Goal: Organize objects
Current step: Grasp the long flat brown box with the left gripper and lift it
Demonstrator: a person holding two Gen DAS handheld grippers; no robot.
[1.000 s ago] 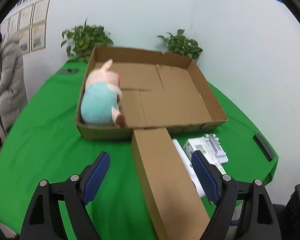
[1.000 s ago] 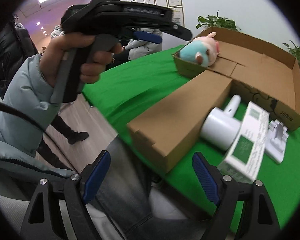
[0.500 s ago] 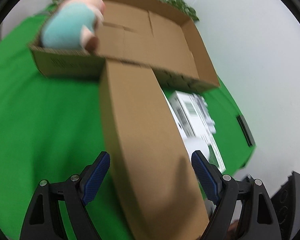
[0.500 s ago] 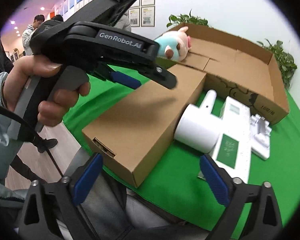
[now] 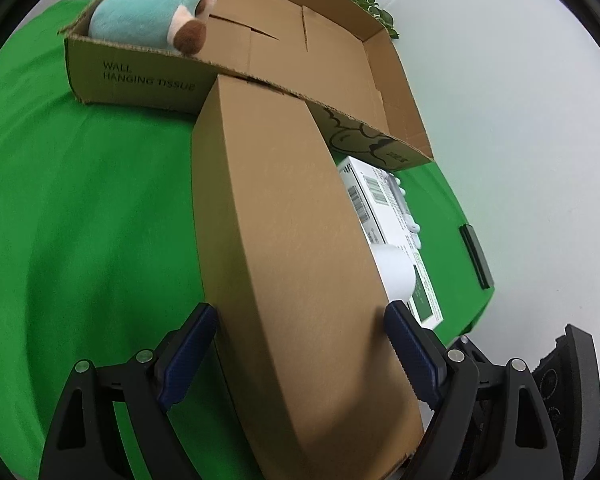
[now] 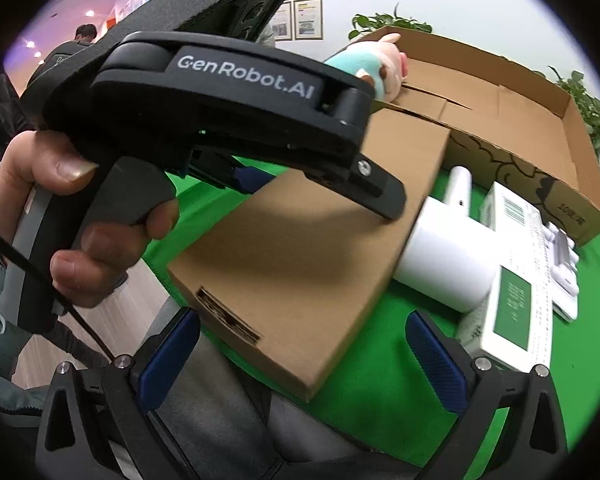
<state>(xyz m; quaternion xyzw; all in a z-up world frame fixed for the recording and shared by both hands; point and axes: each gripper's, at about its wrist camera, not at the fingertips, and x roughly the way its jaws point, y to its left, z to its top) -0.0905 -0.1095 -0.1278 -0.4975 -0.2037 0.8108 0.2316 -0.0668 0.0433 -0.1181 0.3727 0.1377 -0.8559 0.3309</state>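
Observation:
A long closed brown carton (image 5: pixel 283 240) lies on the green table, its far end against a large open cardboard tray (image 5: pixel 139 76). A plush pig (image 5: pixel 155 4) in teal lies in the tray's near left corner. My left gripper (image 5: pixel 300 344) is open, its jaws straddling the carton's near end, close to both sides. In the right wrist view the left gripper's body (image 6: pixel 227 92) sits over the carton (image 6: pixel 300 248). My right gripper (image 6: pixel 300 360) is open and empty, in front of the carton's near end.
A white cylindrical device (image 6: pixel 448 264) and a white-green packet (image 6: pixel 516 280) lie right of the carton. A small white plastic part (image 6: pixel 564 264) lies beyond them. A dark flat object (image 5: pixel 476 256) rests at the table's right edge. Potted plants (image 6: pixel 388 24) stand behind the tray.
My left gripper has moved forward and down, from above the table to astride the carton's near end. My right gripper has moved closer to the carton.

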